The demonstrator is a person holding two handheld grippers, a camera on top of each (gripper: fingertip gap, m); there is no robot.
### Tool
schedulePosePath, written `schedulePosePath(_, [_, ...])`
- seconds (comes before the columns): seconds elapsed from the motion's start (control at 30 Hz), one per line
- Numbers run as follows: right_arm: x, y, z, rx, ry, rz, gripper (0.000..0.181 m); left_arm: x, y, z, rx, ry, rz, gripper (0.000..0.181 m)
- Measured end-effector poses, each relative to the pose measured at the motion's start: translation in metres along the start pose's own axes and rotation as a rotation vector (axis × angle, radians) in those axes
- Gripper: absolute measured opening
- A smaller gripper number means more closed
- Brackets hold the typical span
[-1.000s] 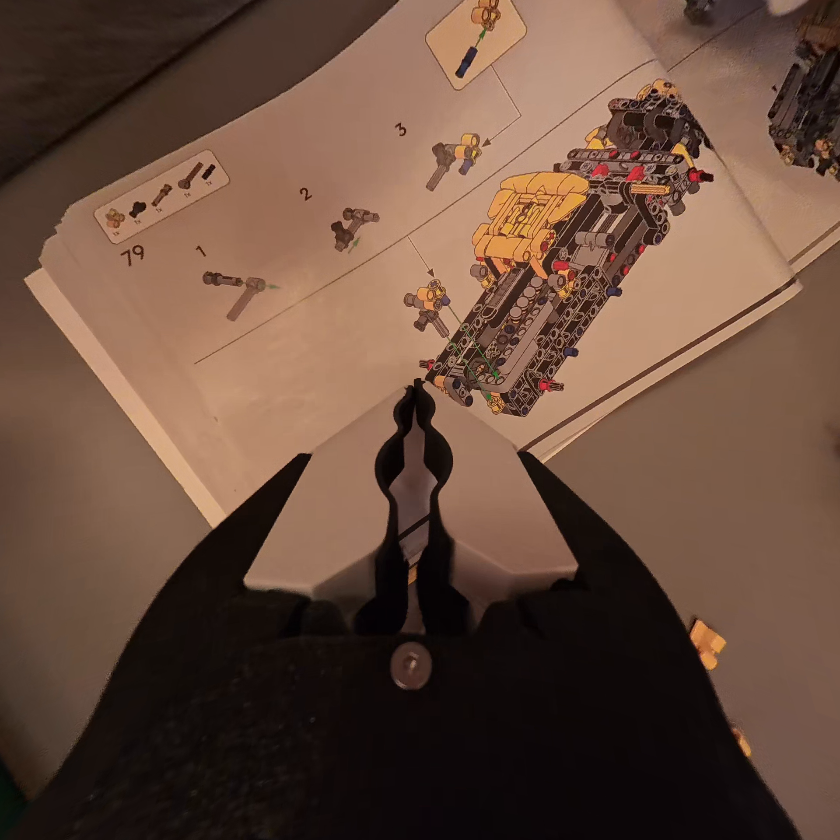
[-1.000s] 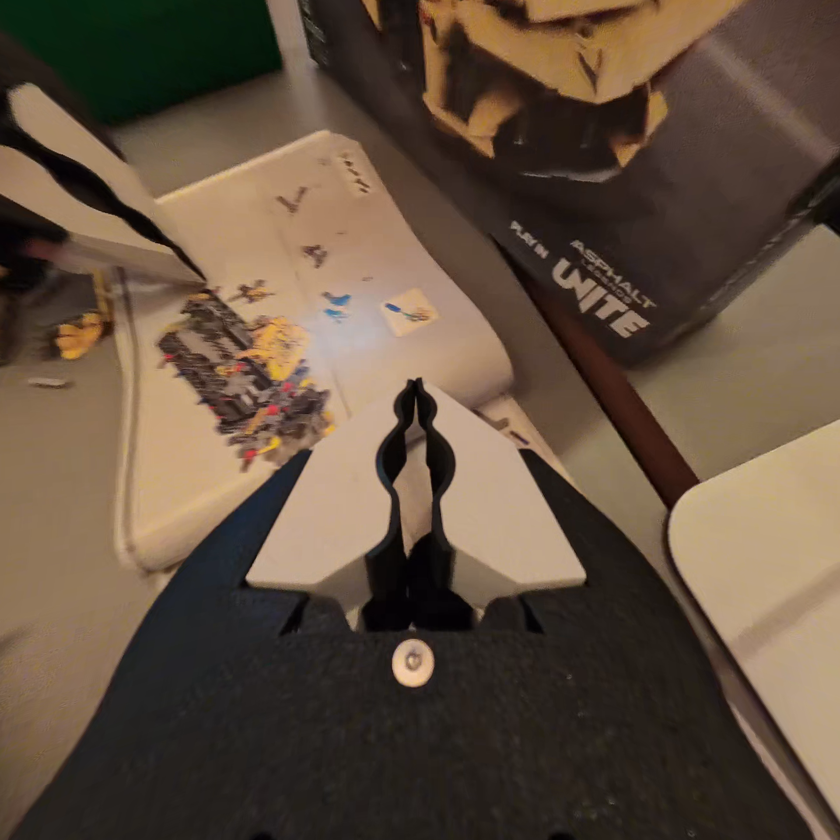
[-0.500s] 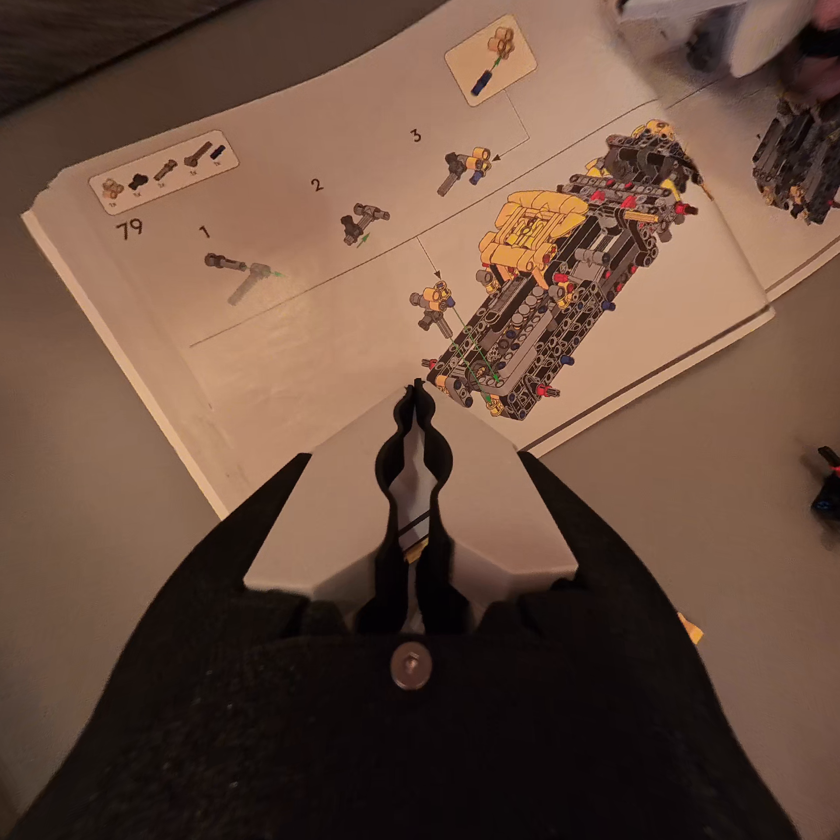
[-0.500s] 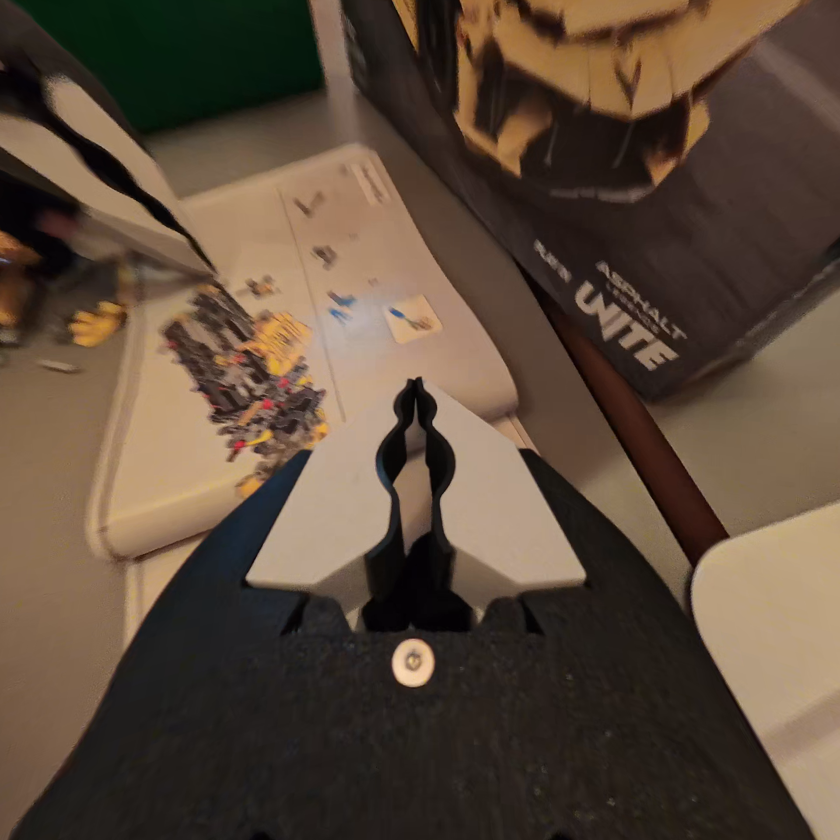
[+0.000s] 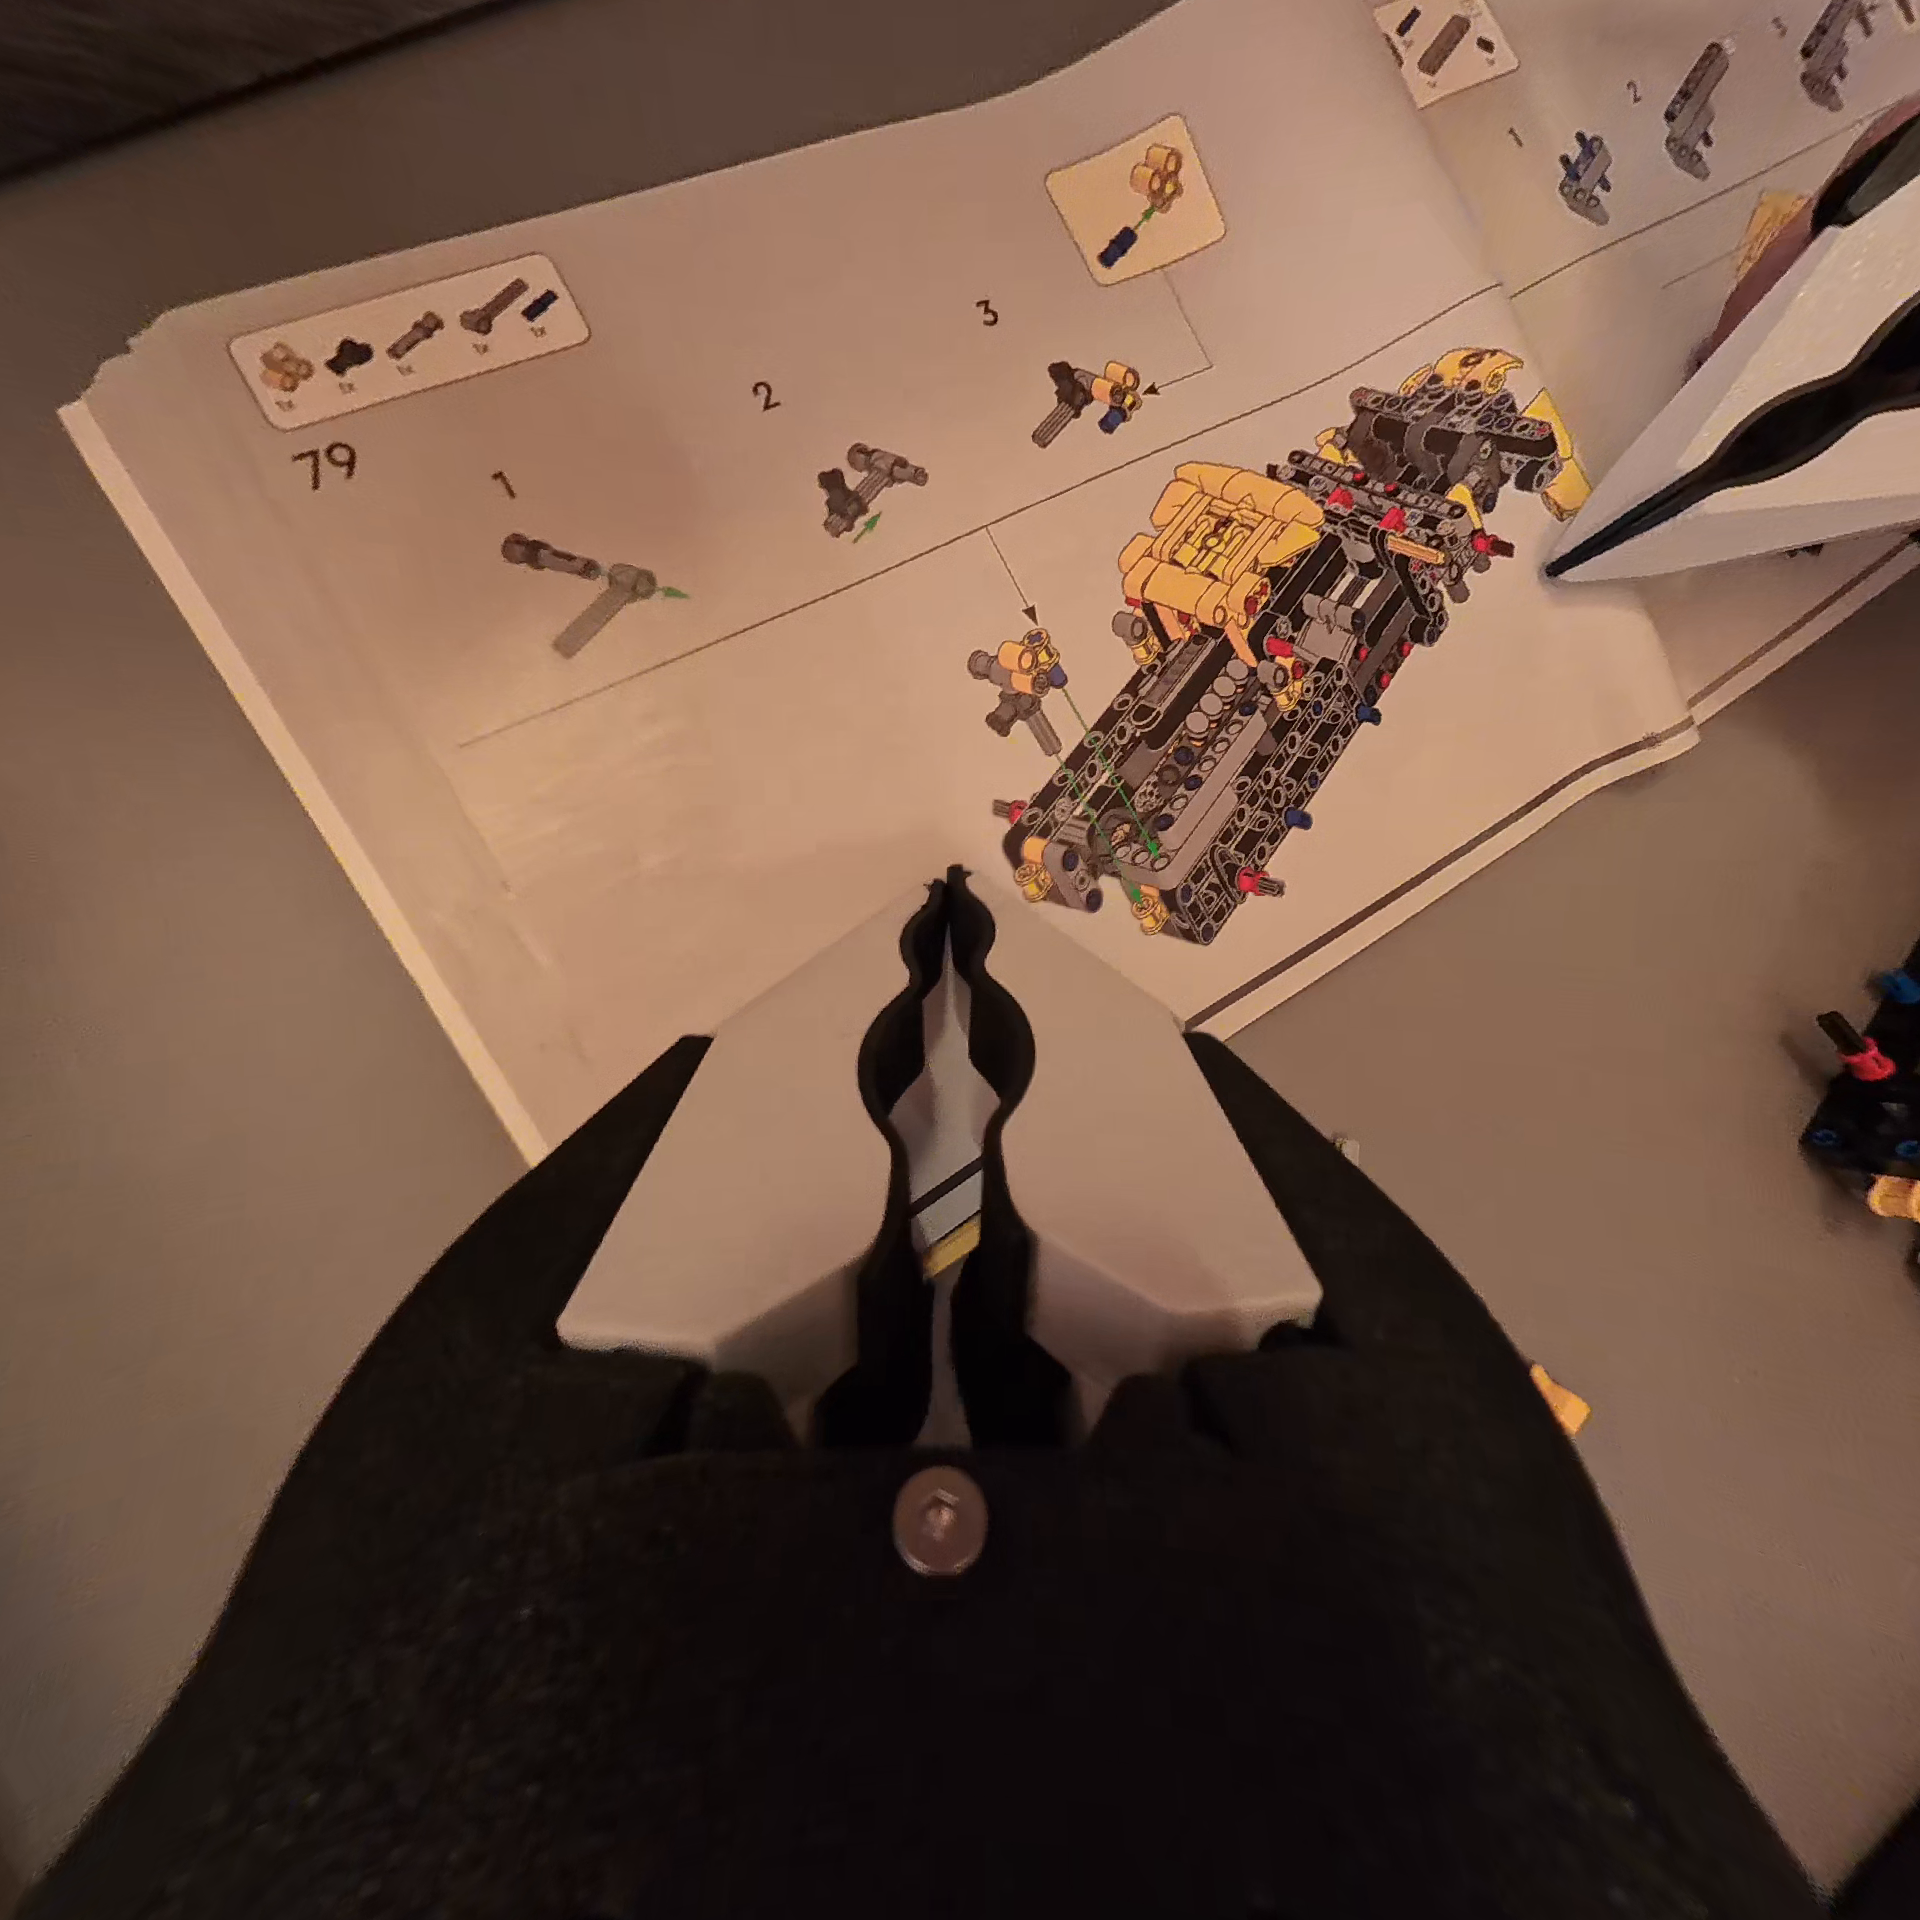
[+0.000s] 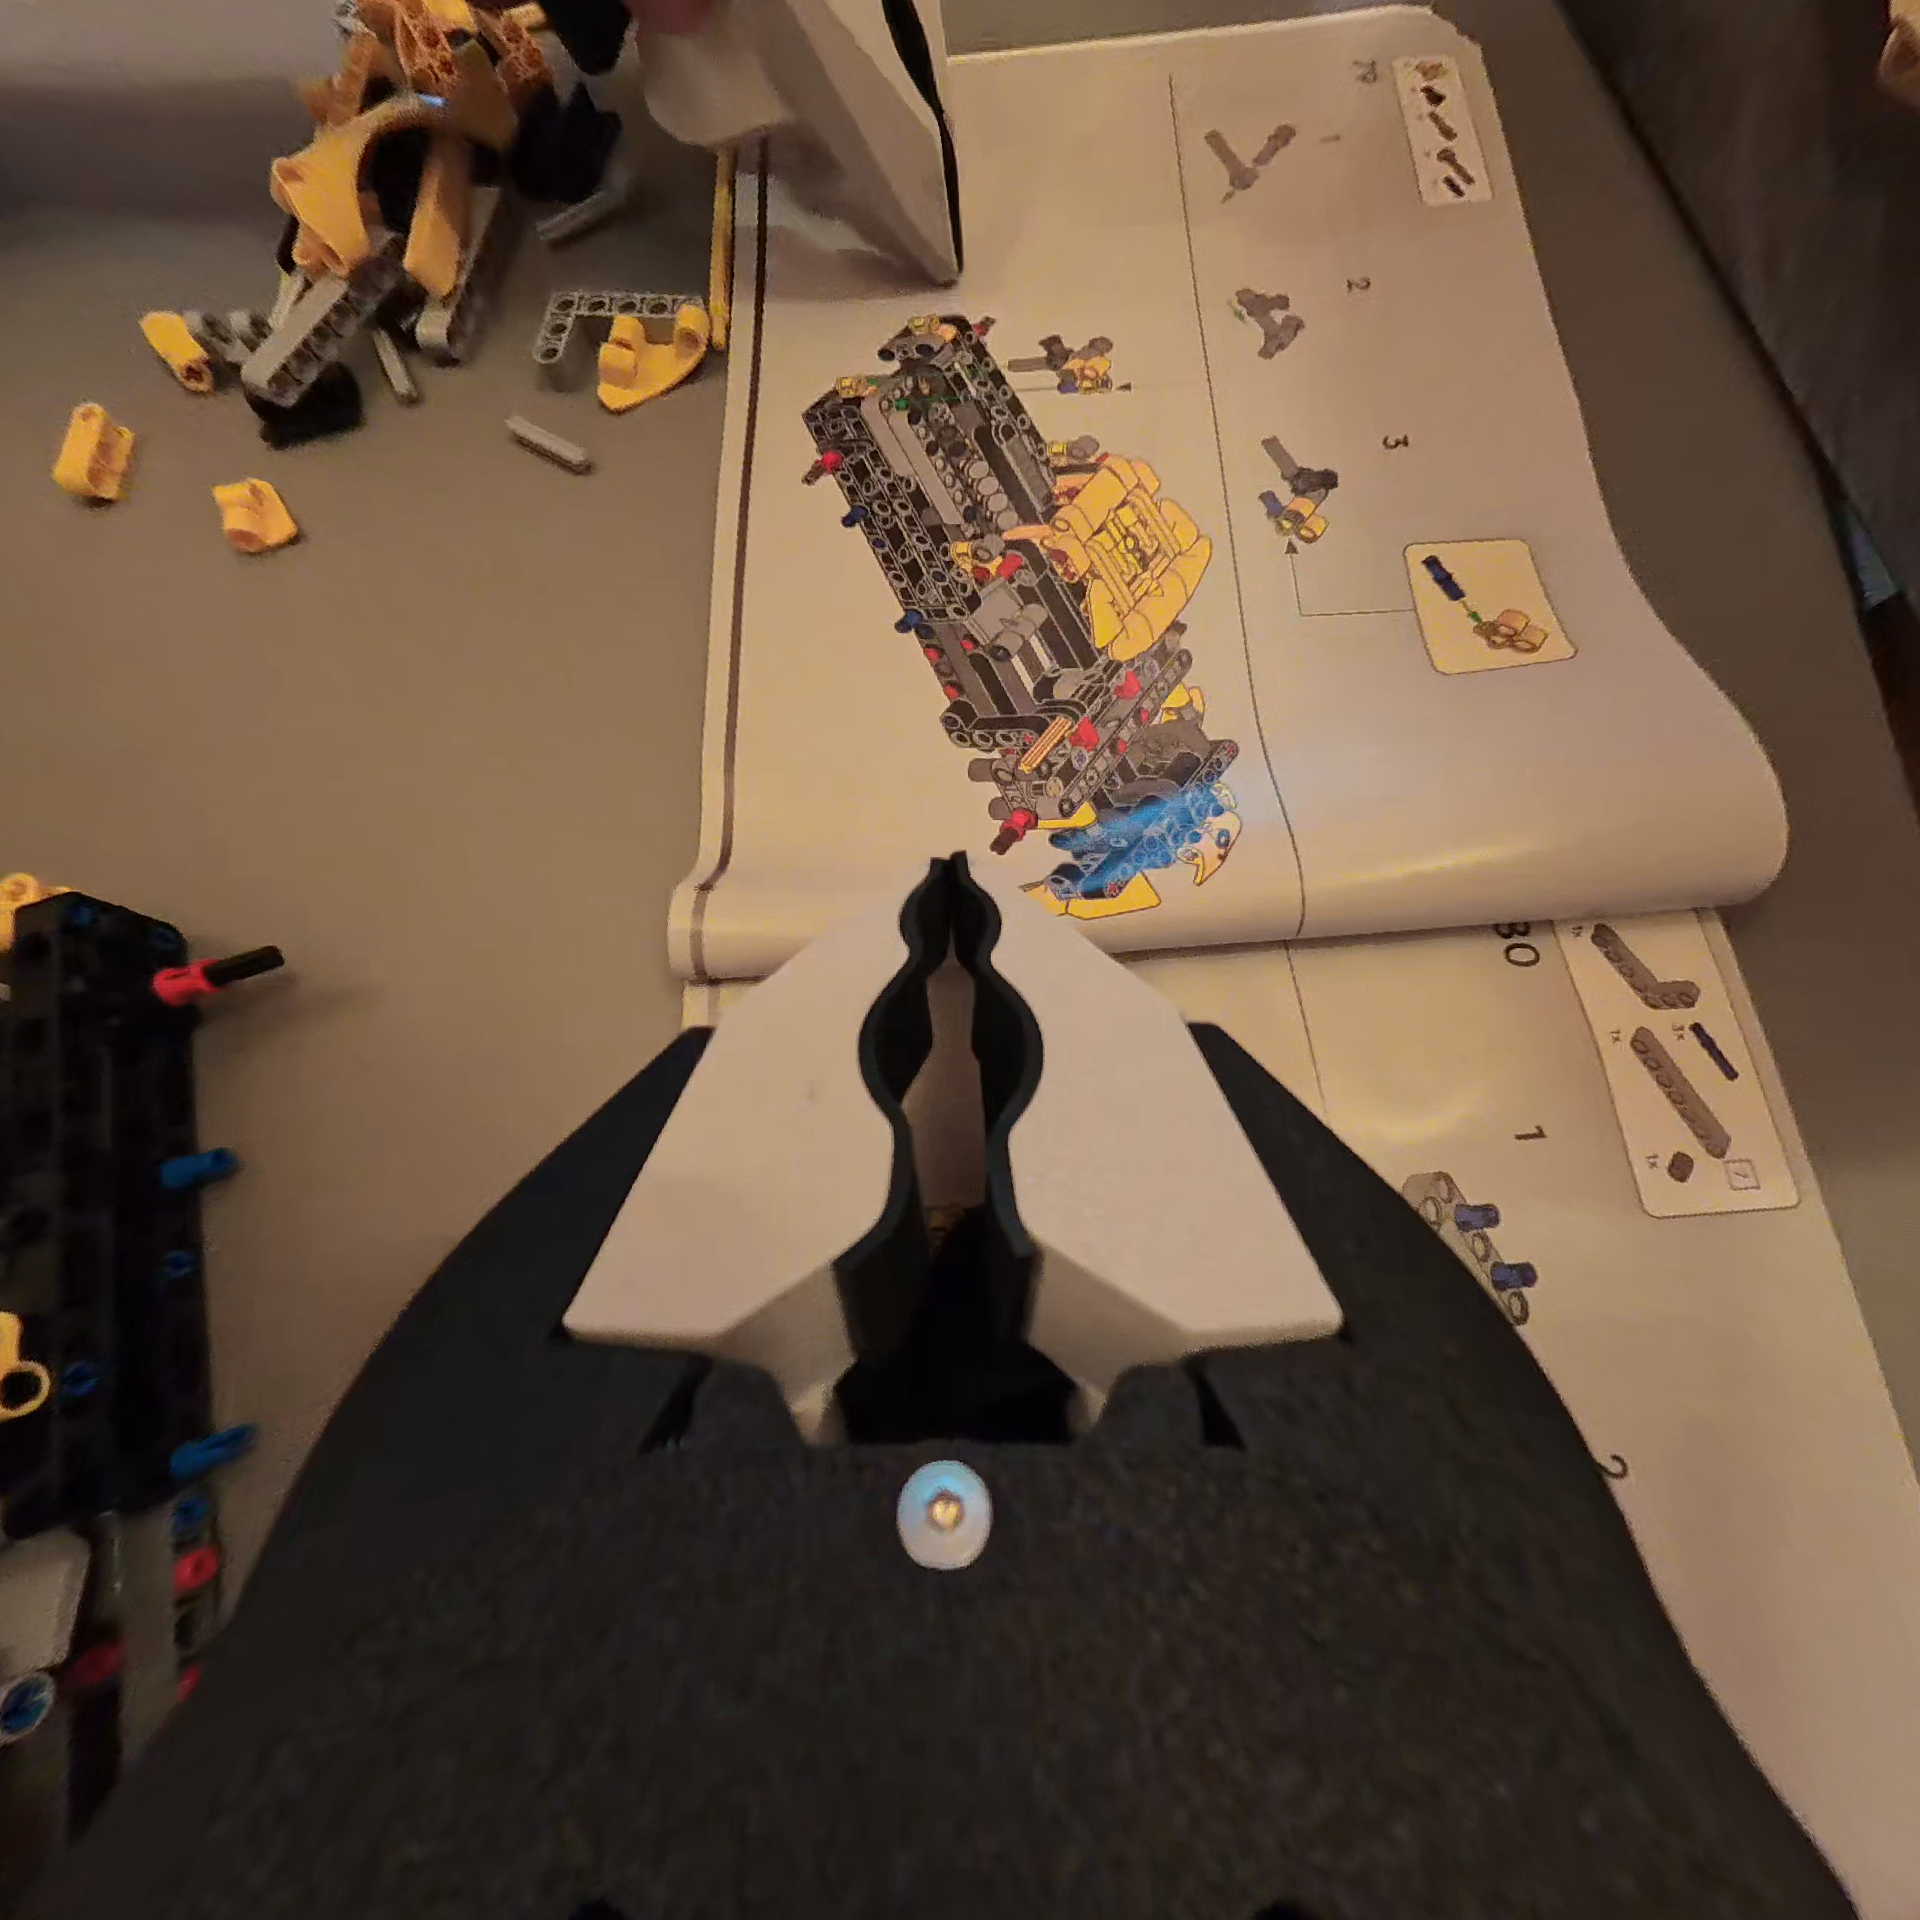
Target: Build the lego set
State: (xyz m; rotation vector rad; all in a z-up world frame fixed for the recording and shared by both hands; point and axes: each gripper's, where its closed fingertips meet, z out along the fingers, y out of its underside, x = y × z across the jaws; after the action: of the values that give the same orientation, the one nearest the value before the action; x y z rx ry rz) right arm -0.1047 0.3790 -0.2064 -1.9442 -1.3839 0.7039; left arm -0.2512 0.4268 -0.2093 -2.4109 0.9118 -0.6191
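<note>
Grey tabletop [image 6: 436, 727] carries an open instruction booklet [image 5: 727, 748], its near page curling up beside the spine, with both grippers poised over it. Left of the booklet in the right wrist view lies a black, partly built chassis [image 6: 94, 1195] bristling with blue and red pins, and farther back a heap of loose yellow and grey pieces [image 6: 395, 239]. The left gripper [image 5: 951, 883] hangs above the printed diagram with its fingers pressed together and nothing between them; the right gripper [image 6: 954, 862] hovers over the booklet's lower edge, likewise clenched and empty. Smallest of all, a short grey beam [image 6: 549, 445] and two yellow connectors [image 6: 255, 514] lie apart on the bare surface. Such plastic parts look light, rigid and smooth, so they may skid under a pinch. The chassis is probably best taken across its long flat sides, clear of the protruding pins; small pieces want a squeeze on opposite flat faces.
</note>
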Motion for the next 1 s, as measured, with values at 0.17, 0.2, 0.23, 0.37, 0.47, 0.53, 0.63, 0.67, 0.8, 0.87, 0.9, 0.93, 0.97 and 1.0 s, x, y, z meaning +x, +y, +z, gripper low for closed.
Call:
schedulePosePath(0.17, [0.000, -0.002, 0.000, 0.004, -0.002, 0.022, 0.000, -0.001, 0.001, -0.002, 0.020, 0.015, -0.023, 0.000])
schedulePosePath(0.2, [0.000, -0.004, -0.001, 0.004, -0.003, 0.031, 0.000, -0.002, 0.001, -0.002, 0.024, 0.010, -0.022, 0.000])
schedulePosePath(0.23, [-0.001, -0.008, -0.003, 0.003, 0.000, 0.029, 0.000, -0.002, 0.001, -0.002, 0.031, 0.008, -0.027, 0.000])
schedulePosePath(0.37, [-0.002, -0.066, -0.049, 0.230, 0.119, 0.064, 0.000, -0.001, 0.003, -0.004, 0.070, 0.024, -0.050, 0.000])
schedulePosePath(0.47, [-0.015, -0.085, -0.106, 0.286, 0.338, 0.102, 0.020, -0.017, -0.006, -0.013, 0.138, -0.040, -0.070, 0.000])
schedulePosePath(0.53, [-0.030, -0.082, -0.139, 0.312, 0.487, 0.157, 0.034, -0.024, -0.019, -0.028, 0.221, -0.035, -0.111, 0.004])
schedulePosePath(0.63, [-0.057, -0.067, -0.168, 0.365, 0.626, 0.243, 0.040, -0.033, -0.032, -0.054, 0.327, -0.022, -0.140, 0.011])
schedulePosePath(0.67, [-0.063, -0.060, -0.175, 0.377, 0.677, 0.264, 0.040, -0.035, -0.034, -0.061, 0.350, -0.023, -0.136, 0.015])
schedulePosePath(0.8, [-0.078, -0.040, -0.199, 0.453, 0.856, 0.309, 0.030, -0.038, -0.036, -0.076, 0.376, -0.056, -0.082, 0.026])
schedulePosePath(0.87, [-0.082, -0.028, -0.196, 0.482, 0.859, 0.338, 0.030, -0.035, -0.036, -0.080, 0.385, -0.062, -0.058, 0.027])
schedulePosePath(0.9, [-0.083, -0.023, -0.195, 0.493, 0.851, 0.363, 0.033, -0.031, -0.034, -0.082, 0.381, -0.054, -0.040, 0.027])
schedulePosePath(0.93, [-0.087, -0.020, -0.194, 0.517, 0.835, 0.380, 0.035, -0.026, -0.032, -0.083, 0.377, -0.043, -0.018, 0.028])
schedulePosePath(0.97, [-0.091, -0.018, -0.194, 0.536, 0.827, 0.391, 0.035, -0.020, -0.031, -0.086, 0.382, -0.026, 0.000, 0.028])
schedulePosePath(1.0, [-0.094, -0.014, -0.197, 0.547, 0.839, 0.405, 0.036, -0.011, -0.029, -0.089, 0.390, 0.001, 0.019, 0.028])
